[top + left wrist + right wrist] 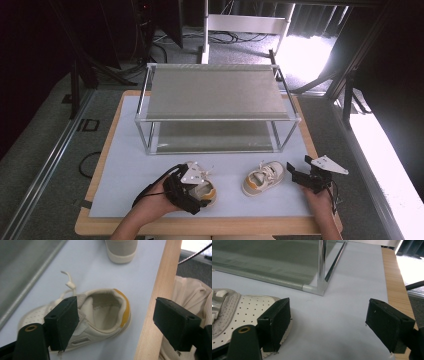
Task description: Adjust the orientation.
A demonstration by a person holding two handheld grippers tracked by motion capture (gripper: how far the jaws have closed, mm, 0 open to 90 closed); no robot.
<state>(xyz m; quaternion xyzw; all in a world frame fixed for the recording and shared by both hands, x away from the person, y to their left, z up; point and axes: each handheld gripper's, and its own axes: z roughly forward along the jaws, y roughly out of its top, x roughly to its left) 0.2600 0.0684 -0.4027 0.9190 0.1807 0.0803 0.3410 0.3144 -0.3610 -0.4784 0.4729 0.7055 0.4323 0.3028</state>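
Two small cream shoes with orange heel trim lie on the pale mat (125, 170). The left shoe (206, 190) (105, 312) lies under my left gripper (197, 194) (117, 305). Its jaws stand wide apart: one sits over the shoe's side by the tongue, the other hangs past the wooden table edge, and neither pad presses on the shoe. The right shoe (263, 178) (242, 310) lies just left of my right gripper (299, 170) (329, 305), which stands open above bare mat, one jaw next to the perforated toe.
A two-tier metal rack (215, 95) (321, 265) with grey shelves stands at the back of the mat, both shelves bare. The wooden table edge (160, 290) runs close to the left shoe's heel. Cables lie on the floor beyond.
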